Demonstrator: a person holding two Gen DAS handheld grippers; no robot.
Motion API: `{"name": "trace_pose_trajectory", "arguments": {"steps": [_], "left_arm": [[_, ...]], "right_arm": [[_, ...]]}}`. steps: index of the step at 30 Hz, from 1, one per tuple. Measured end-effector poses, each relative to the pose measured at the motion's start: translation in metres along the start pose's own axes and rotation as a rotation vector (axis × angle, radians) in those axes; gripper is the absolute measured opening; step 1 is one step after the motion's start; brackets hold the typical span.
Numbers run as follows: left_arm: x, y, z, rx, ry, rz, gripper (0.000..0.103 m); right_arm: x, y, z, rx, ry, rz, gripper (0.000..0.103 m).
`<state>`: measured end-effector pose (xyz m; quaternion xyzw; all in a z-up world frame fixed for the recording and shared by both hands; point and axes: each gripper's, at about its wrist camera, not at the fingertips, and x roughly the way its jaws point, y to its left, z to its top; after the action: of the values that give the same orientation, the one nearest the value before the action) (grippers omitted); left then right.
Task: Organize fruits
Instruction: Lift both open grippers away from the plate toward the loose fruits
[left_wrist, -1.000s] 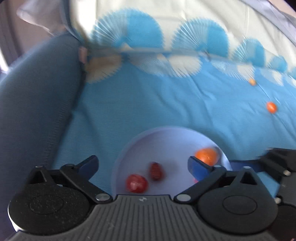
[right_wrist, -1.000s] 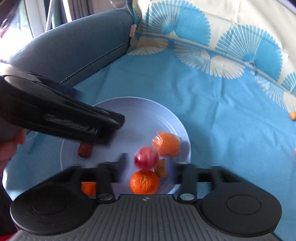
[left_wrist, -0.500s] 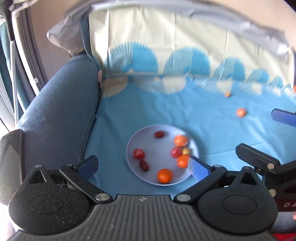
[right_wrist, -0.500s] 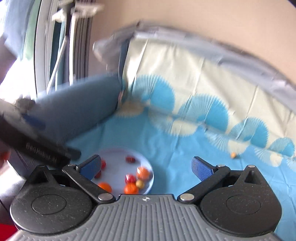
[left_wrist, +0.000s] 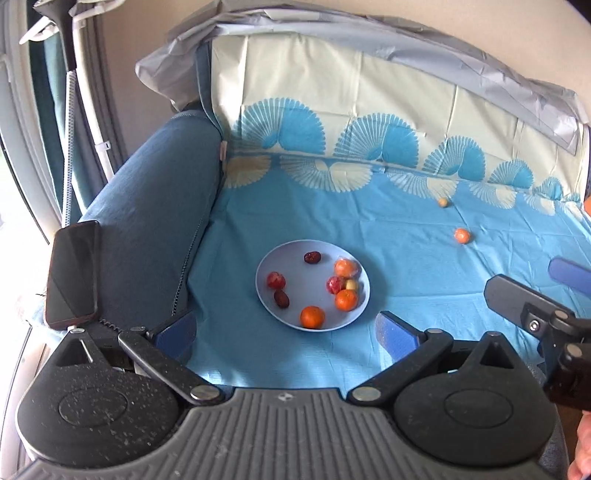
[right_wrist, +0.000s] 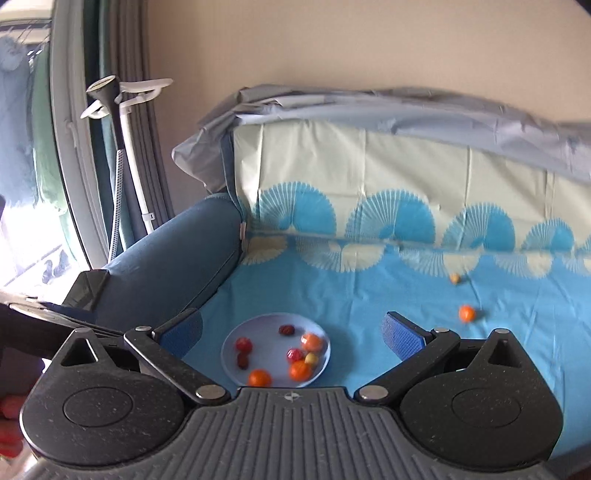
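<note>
A blue fan-patterned cloth (left_wrist: 406, 266) covers the sofa seat, with a pale blue round plate (left_wrist: 266, 295) of fruit near the left armrest. Both the left gripper (left_wrist: 286, 330) and right gripper (right_wrist: 291, 330) hang wide and empty. The small loose orange tangerine (left_wrist: 461, 235) far right could roll off the soft seat if nudged.

we see open cloth (left_wrist: 424, 295) right of the plate (left_wrist: 266, 295) | armrest (left_wrist: 155, 229) and phone (left_wrist: 72, 271) block our left | backrest (left_wrist: 351, 85) walls off the far side

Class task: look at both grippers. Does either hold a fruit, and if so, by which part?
Nothing is held. The left gripper and right gripper both stand open and empty, above the plate.
</note>
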<state>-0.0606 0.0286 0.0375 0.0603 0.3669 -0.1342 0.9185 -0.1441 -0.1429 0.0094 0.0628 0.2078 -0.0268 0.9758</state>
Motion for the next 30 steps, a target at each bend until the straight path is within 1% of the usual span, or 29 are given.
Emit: {"name": "trace_pose_trajectory", "arguments": {"steps": [3, 10, 18, 21, 24, 27, 30], "left_arm": [[-0.008, 0.001, -0.004, 0.0, -0.017, 0.019, 0.103], [-0.01, 0.003, -0.005, -0.009, 0.003, 0.022, 0.103], [0.012, -0.003, 0.0, 0.005, 0.039, 0.024, 0.103], [0.027, -0.006, 0.003, 0.01, 0.06, 0.029, 0.103], [0.048, -0.012, 0.009, -0.003, 0.086, 0.026, 0.103], [0.075, -0.025, 0.019, 0.002, 0.122, 0.019, 0.103], [0.108, -0.049, 0.031, 0.042, 0.154, 0.029, 0.103]], "right_arm": [[-0.009, -0.002, -0.003, 0.041, 0.004, 0.001, 0.103], [-0.013, -0.006, -0.003, 0.066, 0.017, -0.015, 0.103], [0.004, -0.014, -0.004, 0.081, 0.04, -0.023, 0.103], [0.019, -0.025, -0.007, 0.105, 0.055, -0.05, 0.103], [0.043, -0.051, -0.014, 0.172, 0.062, -0.101, 0.102], [0.076, -0.09, -0.024, 0.242, 0.073, -0.212, 0.102], [0.12, -0.141, -0.038, 0.272, 0.116, -0.335, 0.102]]}}
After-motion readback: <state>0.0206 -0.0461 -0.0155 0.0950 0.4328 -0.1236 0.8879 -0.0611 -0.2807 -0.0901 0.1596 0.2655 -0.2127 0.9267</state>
